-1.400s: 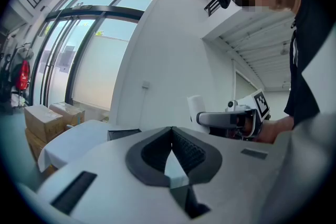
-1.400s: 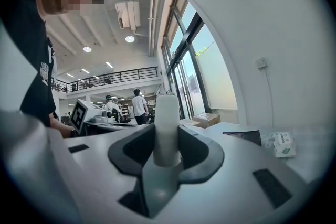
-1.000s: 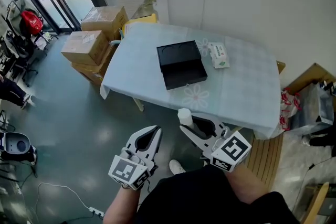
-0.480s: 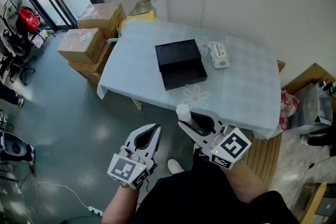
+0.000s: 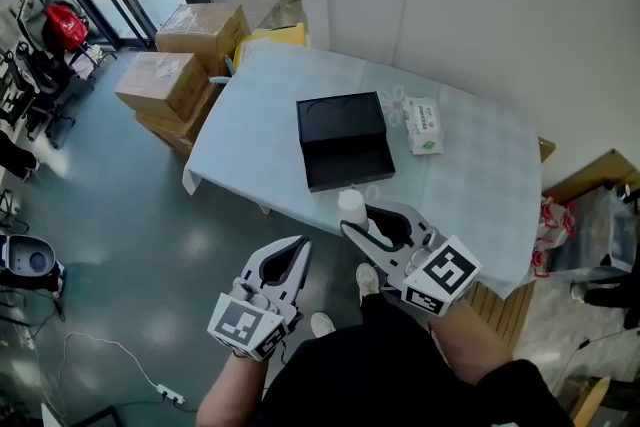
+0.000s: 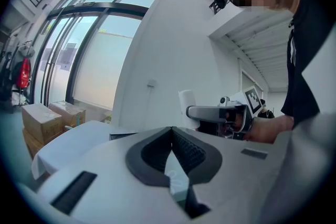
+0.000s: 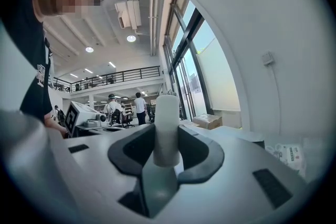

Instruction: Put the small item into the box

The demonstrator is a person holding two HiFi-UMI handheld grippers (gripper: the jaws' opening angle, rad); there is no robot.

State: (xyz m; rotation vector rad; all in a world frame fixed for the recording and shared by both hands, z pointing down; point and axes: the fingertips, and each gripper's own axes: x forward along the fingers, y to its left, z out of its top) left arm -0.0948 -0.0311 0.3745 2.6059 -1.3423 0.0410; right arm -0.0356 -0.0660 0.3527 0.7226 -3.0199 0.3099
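A small white cylinder (image 5: pixel 351 206) stands upright between the jaws of my right gripper (image 5: pixel 356 221), which is shut on it just short of the table's near edge. In the right gripper view the cylinder (image 7: pixel 167 128) fills the gap between the dark pads (image 7: pixel 137 150). The black box (image 5: pixel 346 141) lies open on the pale tablecloth (image 5: pixel 470 185), its lid folded back. Left of the right one and lower, my left gripper (image 5: pixel 295 248) is shut and holds nothing; its tips meet in the left gripper view (image 6: pixel 170 130), where the cylinder (image 6: pixel 187 105) also shows.
A white-and-green tissue packet (image 5: pixel 422 126) lies right of the box. Cardboard boxes (image 5: pixel 165 81) are stacked on the floor left of the table. A wall runs behind the table. Wooden slats (image 5: pixel 505 310) and bags lie to the right. A cable (image 5: pixel 110 355) trails across the grey floor.
Both grippers have moved forward toward the table, the right one still carrying the white cylinder. The table's near edge now sits closer to the cylinder.
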